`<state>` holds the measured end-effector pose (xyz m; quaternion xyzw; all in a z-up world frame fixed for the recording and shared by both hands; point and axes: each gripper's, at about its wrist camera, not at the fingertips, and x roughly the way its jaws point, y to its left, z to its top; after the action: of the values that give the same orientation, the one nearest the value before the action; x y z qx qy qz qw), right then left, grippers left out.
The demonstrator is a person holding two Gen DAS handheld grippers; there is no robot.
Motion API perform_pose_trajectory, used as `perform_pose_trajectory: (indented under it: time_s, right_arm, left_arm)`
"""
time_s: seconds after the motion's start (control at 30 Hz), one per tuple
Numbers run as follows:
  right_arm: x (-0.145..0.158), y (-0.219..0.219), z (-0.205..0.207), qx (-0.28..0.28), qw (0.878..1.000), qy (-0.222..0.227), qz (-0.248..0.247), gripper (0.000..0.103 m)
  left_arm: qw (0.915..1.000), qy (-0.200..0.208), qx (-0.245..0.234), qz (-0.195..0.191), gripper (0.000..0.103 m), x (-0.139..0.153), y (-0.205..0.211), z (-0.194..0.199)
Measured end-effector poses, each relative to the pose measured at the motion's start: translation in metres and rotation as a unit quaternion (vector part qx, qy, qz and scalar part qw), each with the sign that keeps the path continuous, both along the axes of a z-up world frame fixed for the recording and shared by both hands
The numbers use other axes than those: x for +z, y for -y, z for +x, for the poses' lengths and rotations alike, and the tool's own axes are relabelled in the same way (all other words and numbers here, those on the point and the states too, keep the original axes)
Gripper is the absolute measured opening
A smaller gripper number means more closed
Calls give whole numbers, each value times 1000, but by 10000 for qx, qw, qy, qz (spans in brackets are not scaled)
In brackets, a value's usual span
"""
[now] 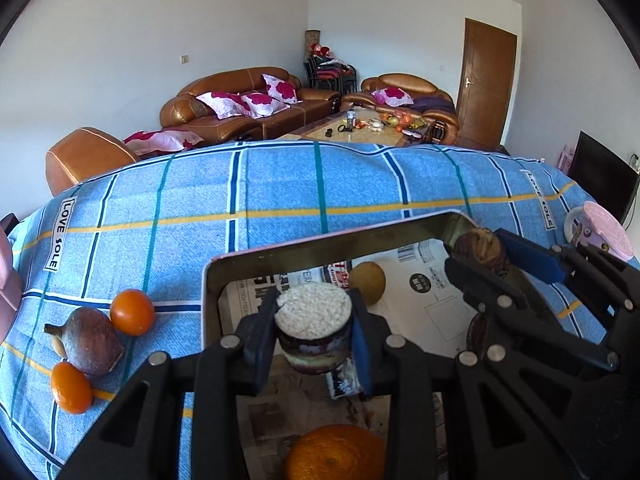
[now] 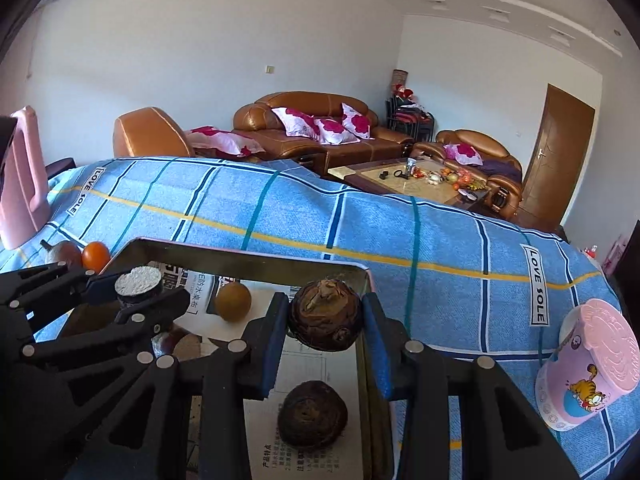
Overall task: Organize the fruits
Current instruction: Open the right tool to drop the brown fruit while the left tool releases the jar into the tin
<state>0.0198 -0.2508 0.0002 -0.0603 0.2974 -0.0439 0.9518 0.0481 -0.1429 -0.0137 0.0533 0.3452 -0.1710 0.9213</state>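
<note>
Two grippers hang over one landmark, the metal tray point(image 1: 280, 254) lined with newspaper, which sits on the desk under a blue checked cloth point(image 1: 280, 184).

In the left wrist view, the left gripper point(image 1: 314, 330) has its fingers point(image 1: 260, 332) closed on a short sugarcane piece point(image 1: 314, 322), cut white end up, held above the tray's near half; it looks carried there to be set down among the collected fruit. Inside the tray lie a brown round fruit point(image 1: 370, 282) toward the far rim and a large orange point(image 1: 334, 454) at the near edge. Left of the tray, on the cloth, a sweet potato point(image 1: 90, 340) waits between two small oranges point(image 1: 132, 312), apparently not yet sorted. At the tray's far right corner the right gripper point(image 1: 484, 254) shows from the side.

In the right wrist view, the right gripper's fingers point(image 2: 376, 340) are clamped on a dark taro point(image 2: 326, 314), raised just inside the tray's right wall, directly above a second taro point(image 2: 314, 414) lying on the paper, probably so that like goes beside like. The brown fruit sits in the tray's middle, and the left gripper works over the tray's left part. A pink cup point(image 2: 588, 364) stands on the cloth right of the tray, well apart.
</note>
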Motion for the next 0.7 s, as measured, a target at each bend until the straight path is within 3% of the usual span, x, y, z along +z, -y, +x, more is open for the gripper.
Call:
perform_pose_trajectory:
  time_s: [0.17, 0.43, 0.6, 0.7]
  right_arm:
    - [-4, -1, 2, 125, 9998, -132, 90, 40]
    - [-17, 13, 12, 589, 9908, -597, 1065, 42]
    - [-13, 19, 4, 420, 9904, -342, 1269, 62]
    - [-6, 23, -4, 204, 9915, 28, 1284, 64]
  left_arm:
    - [10000, -20, 5, -45, 35, 0, -2, 0]
    - [9999, -46, -11, -120, 35, 0, -8, 0]
    - [9999, -50, -11, -128, 35, -1, -8, 0]
    - [9999, 56, -27, -98, 37, 2, -8, -4]
